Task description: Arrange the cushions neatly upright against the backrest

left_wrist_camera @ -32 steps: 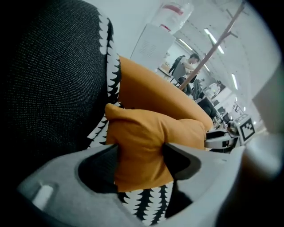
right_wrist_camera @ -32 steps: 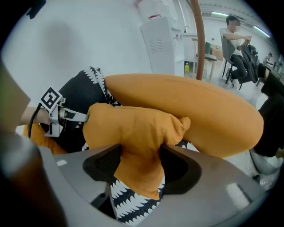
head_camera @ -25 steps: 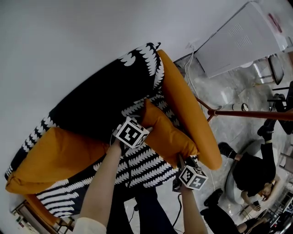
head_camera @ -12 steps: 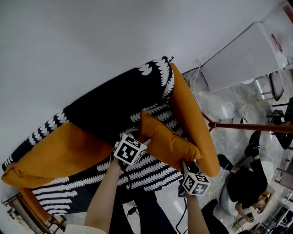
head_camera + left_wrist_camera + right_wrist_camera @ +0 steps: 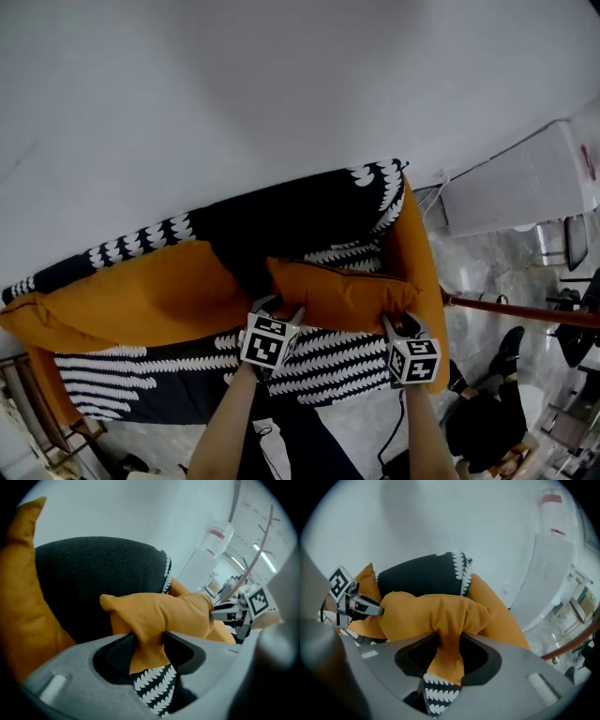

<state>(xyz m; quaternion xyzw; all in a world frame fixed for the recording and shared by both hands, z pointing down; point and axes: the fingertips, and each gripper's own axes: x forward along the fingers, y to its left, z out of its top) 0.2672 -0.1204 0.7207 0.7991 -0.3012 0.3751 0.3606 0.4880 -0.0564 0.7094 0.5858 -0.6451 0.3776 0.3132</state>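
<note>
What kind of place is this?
Probably a lounge corner in an office or lab: a patterned sofa with an orange cushion against a bare white wall, a tall white floor-standing unit beside it, and a marble-look floor.

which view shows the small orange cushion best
The head view: the whole small orange cushion shows, held between the left claw and right claw. Each gripper view shows it foreshortened, one end pinched in its claw, whose jaws have just been closing.

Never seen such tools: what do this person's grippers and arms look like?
Left gripper and right gripper: grey plastic, black pads, each bearing a white cube with black square markers. Forearms bare. Both have just been closing their jaws on the orange cushion.
</note>
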